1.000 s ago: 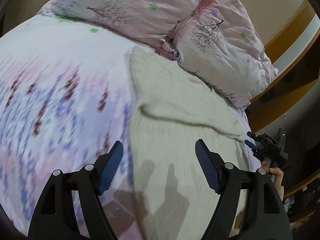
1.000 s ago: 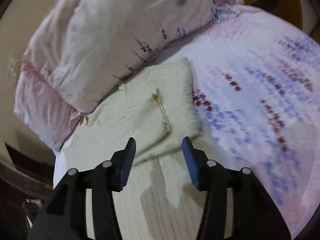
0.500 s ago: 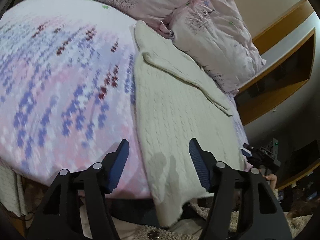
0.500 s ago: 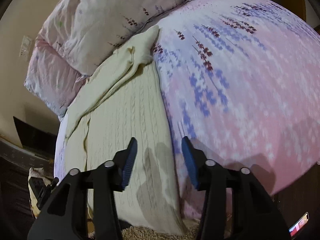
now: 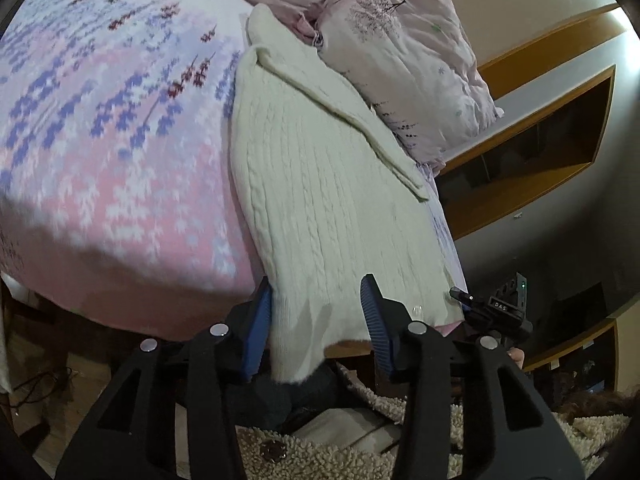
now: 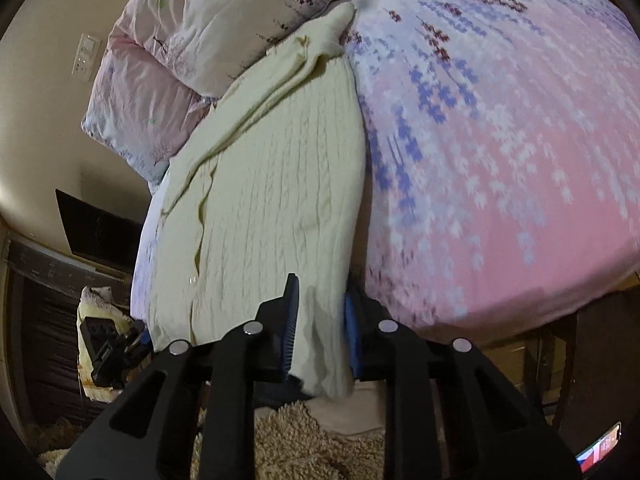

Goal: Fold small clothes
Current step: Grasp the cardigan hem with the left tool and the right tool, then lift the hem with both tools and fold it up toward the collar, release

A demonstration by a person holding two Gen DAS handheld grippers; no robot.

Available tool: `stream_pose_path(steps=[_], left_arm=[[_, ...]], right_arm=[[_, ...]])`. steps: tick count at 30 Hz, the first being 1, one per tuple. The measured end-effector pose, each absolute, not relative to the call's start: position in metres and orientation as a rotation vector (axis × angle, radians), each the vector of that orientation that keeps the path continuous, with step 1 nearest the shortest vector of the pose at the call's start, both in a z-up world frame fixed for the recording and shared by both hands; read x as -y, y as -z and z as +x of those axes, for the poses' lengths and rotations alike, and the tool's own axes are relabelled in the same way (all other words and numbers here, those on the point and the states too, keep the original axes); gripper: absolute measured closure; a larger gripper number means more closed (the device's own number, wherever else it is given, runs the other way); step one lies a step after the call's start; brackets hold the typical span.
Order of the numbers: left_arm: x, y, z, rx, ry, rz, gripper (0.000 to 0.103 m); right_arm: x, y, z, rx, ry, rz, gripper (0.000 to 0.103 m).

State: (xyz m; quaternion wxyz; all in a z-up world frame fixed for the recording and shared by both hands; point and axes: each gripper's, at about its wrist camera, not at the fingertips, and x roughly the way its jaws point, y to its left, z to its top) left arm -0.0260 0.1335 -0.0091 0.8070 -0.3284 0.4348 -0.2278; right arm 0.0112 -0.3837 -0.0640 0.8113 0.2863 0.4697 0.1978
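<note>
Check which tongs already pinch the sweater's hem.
The right tongs: their jaws have just been closing and squeeze the cream sweater hem. On the left tongs, jaws also just closing straddle the hem with a gap.

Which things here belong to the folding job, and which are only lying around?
Belong to the job:
cream cable-knit sweater
left gripper, closing around one hem corner
right gripper, closing on the other hem corner

Only lying around:
floral pillows
flowered bedspread
shaggy rug
phone
</note>
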Motion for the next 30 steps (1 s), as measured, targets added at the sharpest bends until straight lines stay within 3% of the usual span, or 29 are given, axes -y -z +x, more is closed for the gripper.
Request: stream_pose_path(steps=[6,10,12,30], left_arm=[[-0.123,0.017,-0.028,-0.975,0.508,-0.705,0.069],[-0.115,0.011,-0.027,-0.983,0.525,-0.676,0.09],[-0.113,0.007,-0.028,-0.98,0.505,-0.651,0.094],[-0.127,-0.092,0.044,-0.678,0.326,-0.416,0.097]], right_arm=[[0.378,0.065,-0.002,-1.025,-0.446,0.579,0.081],[0.367,0.066,-0.004,-1.05,-0.461,0.524,0.097],[0.367,0.061,-0.005,-1.011,-0.453,0.518,0.098],[0.34,-0.071,0.019,-0.389,-0.312,0.241,0.099]])
